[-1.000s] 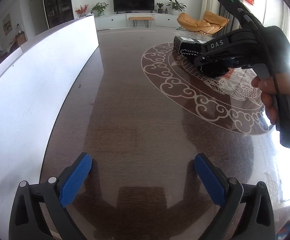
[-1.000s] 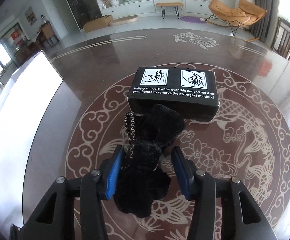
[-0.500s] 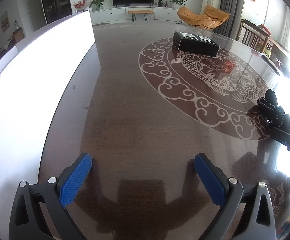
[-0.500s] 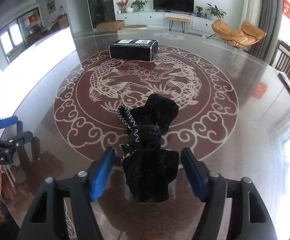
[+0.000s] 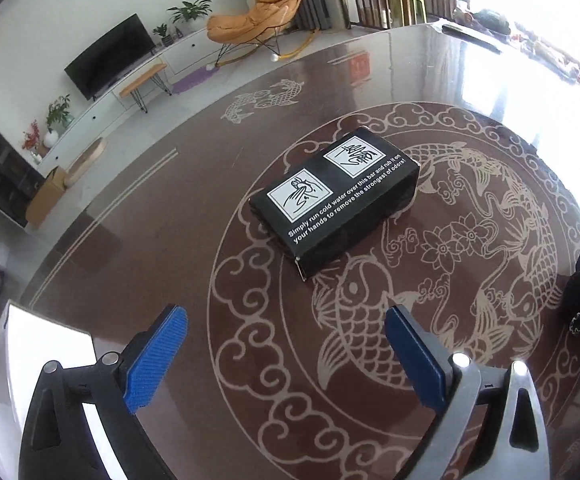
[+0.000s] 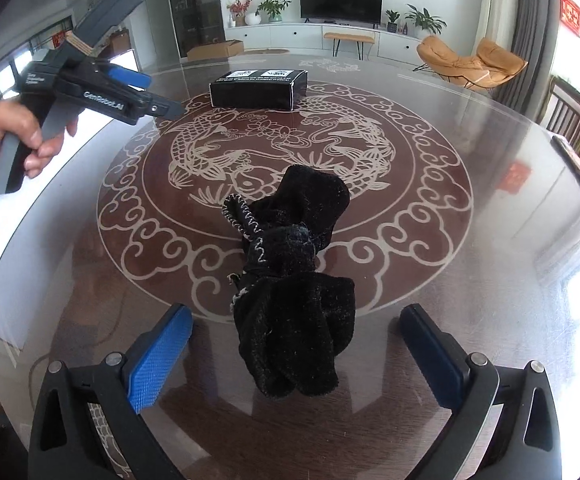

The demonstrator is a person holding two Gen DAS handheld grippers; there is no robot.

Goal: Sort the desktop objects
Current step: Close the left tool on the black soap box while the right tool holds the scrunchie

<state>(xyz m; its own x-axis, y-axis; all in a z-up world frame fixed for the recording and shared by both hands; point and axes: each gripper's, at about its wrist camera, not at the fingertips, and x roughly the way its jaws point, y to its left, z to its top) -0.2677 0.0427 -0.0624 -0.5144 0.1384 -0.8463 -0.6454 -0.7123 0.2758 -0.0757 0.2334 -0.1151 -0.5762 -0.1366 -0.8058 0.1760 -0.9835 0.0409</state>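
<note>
**Pouch lying loose, box waiting across the table**

On a glossy brown round table (image 6: pixel 470 280) inlaid with pale fish and cloud scrollwork, a black velvet pouch (image 6: pixel 294 280) is lying crumpled near the front edge, directly between the blue pads of the right gripper (image 6: pixel 296 354). Its jaws have just been opening and are standing wide, both pads clear of the cloth. Farther across the inlay, well apart from the pouch, a black cardboard box (image 5: pixel 336 200) printed with white hand-washing pictures is resting flat on the fish design. The left gripper (image 5: pixel 285 354) is hovering over the table short of that box, its jaws spread wide, having just been closing slightly, with nothing between them. In the right wrist view a hand (image 6: pixel 5 144) is gripping its handle at the left.
</note>
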